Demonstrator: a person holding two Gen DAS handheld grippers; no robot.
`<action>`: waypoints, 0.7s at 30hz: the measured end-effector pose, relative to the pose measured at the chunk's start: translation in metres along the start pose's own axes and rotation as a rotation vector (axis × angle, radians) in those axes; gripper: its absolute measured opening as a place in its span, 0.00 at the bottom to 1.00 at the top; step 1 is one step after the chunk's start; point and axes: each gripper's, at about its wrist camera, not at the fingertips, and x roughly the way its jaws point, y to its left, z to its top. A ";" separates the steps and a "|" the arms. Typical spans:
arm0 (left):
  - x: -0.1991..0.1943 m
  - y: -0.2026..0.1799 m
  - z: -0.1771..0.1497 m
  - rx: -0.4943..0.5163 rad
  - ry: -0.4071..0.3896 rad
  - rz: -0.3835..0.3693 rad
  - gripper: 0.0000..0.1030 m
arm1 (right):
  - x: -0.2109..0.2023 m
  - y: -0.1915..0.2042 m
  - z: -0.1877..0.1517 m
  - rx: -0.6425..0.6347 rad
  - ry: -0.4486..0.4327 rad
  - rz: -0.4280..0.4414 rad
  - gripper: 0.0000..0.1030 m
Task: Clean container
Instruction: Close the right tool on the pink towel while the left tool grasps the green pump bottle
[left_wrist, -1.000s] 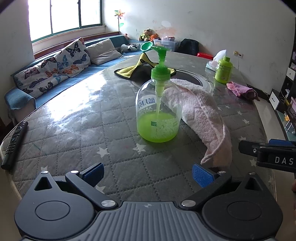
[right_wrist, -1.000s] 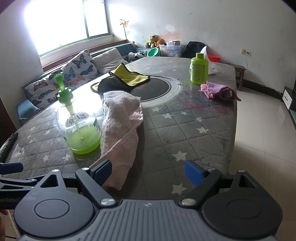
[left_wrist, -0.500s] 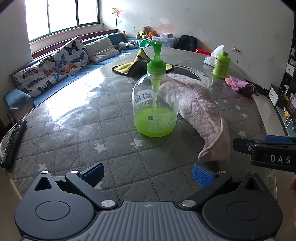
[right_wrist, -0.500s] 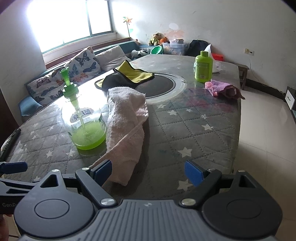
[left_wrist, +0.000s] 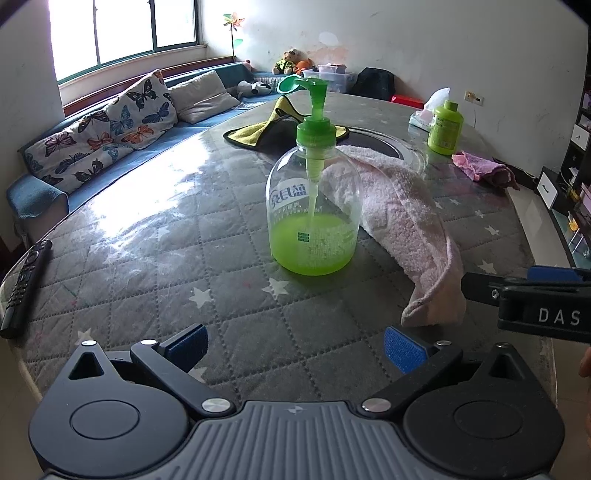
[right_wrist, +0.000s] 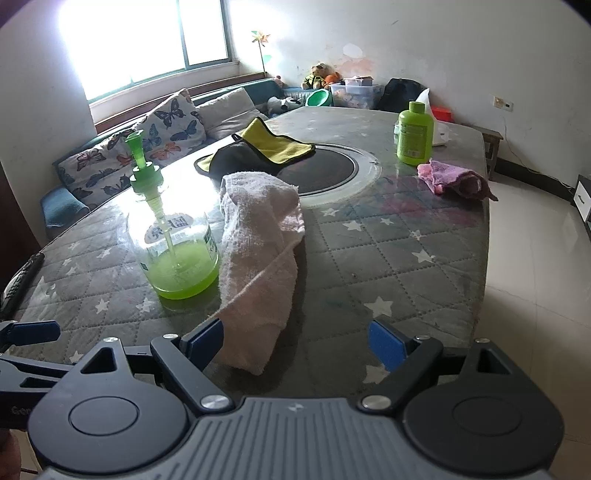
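A clear pump bottle (left_wrist: 314, 221) with a green pump head and green liquid in its bottom third stands upright on the quilted grey table (left_wrist: 166, 258). A pale pink towel (left_wrist: 406, 221) lies rumpled right beside it. My left gripper (left_wrist: 295, 347) hangs open above the near table, short of the bottle, with nothing between its blue pads. In the right wrist view the bottle (right_wrist: 177, 251) is at the left. The towel (right_wrist: 258, 258) runs toward my right gripper (right_wrist: 295, 339), which is open and empty, the towel's near end just ahead of its left finger (right_wrist: 205, 336).
A small green bottle (right_wrist: 414, 133) and a purple cloth (right_wrist: 454, 177) sit at the far right of the table. A yellow-and-black cloth (right_wrist: 266, 147) lies by the round dark inset (right_wrist: 332, 173). A remote (left_wrist: 26, 284) rests at the left edge. Beyond the right table edge is tiled floor (right_wrist: 535, 258).
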 end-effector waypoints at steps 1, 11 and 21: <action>0.001 0.001 0.001 -0.002 -0.001 0.001 1.00 | 0.001 0.000 0.002 0.001 -0.001 0.002 0.86; 0.012 0.007 0.018 0.003 -0.015 0.016 1.00 | 0.020 0.000 0.034 0.008 -0.018 0.016 0.86; 0.031 0.016 0.030 0.003 -0.008 0.021 1.00 | 0.076 0.008 0.073 0.021 0.019 0.062 0.86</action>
